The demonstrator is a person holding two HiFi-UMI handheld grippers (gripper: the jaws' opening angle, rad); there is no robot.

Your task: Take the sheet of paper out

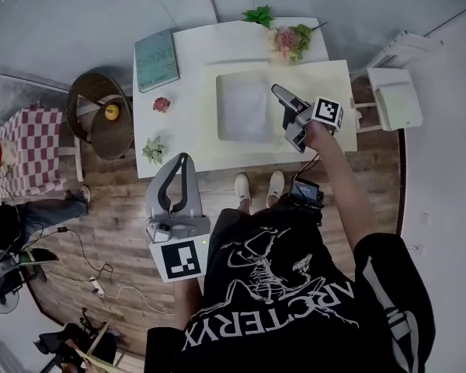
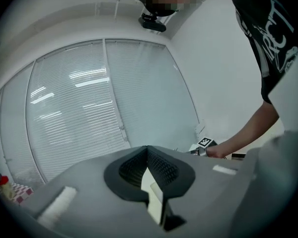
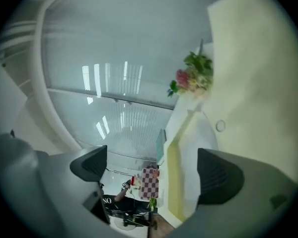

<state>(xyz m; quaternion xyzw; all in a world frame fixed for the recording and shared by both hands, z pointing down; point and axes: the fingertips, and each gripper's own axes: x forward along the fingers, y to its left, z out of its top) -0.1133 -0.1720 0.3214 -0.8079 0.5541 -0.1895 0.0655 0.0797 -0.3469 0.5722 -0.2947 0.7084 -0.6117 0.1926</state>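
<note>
A pale grey-white sheet lies flat on a cream mat on the white table. My right gripper hovers at the sheet's right edge, rolled on its side, jaws wide open with nothing between them. In the right gripper view, the gripper frames the mat's yellowish edge and the pale sheet between its dark pads. My left gripper is held off the table, before its front edge, jaws shut and empty. In the left gripper view, the gripper faces window blinds.
On the table are a teal book, a small pink thing, a little green plant and a flower bunch. A round wicker stand stands to the left. A white chair is at the right.
</note>
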